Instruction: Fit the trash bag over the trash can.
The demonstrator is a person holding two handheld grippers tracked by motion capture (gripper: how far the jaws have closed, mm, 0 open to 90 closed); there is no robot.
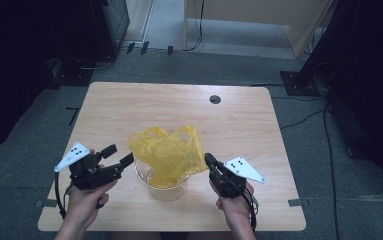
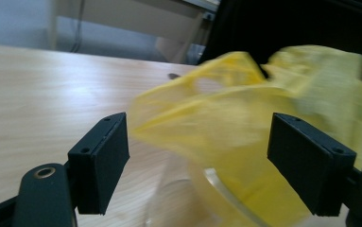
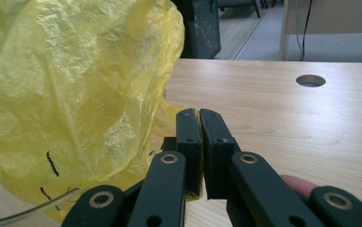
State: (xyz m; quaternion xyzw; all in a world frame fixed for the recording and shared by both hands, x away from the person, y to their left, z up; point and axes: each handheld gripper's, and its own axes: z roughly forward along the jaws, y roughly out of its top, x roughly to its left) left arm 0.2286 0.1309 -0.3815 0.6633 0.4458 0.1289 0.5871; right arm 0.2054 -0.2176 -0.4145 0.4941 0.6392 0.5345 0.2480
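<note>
We see a crumpled yellow translucent plastic bag (image 1: 169, 152) standing up out of a clear round plastic container (image 1: 163, 189) near the front edge of a light wooden table (image 1: 129, 107), between the two hand-held grippers. The right gripper (image 1: 210, 160) meets the bag's right edge; in the right gripper view its jaws are pressed together with a thin yellow fold of the bag (image 3: 74, 90) caught between them at the tips, so we read it as clenched on the bag, the rest of the film billowing up to the left of the jaws and above the container's clear rim (image 3: 27, 210). The left gripper (image 1: 118, 155) sits just off the bag's left edge with its jaws spread wide. In the left gripper view, the bag (image 2: 245, 127) lies beyond and between the two black pads (image 2: 104, 158), blurred, with neither pad touching it; this gripper is released. The container's rim (image 2: 216, 182) shows below the bag. A round cable hole (image 1: 215, 99) lies well apart, near the table's far edge.
</note>
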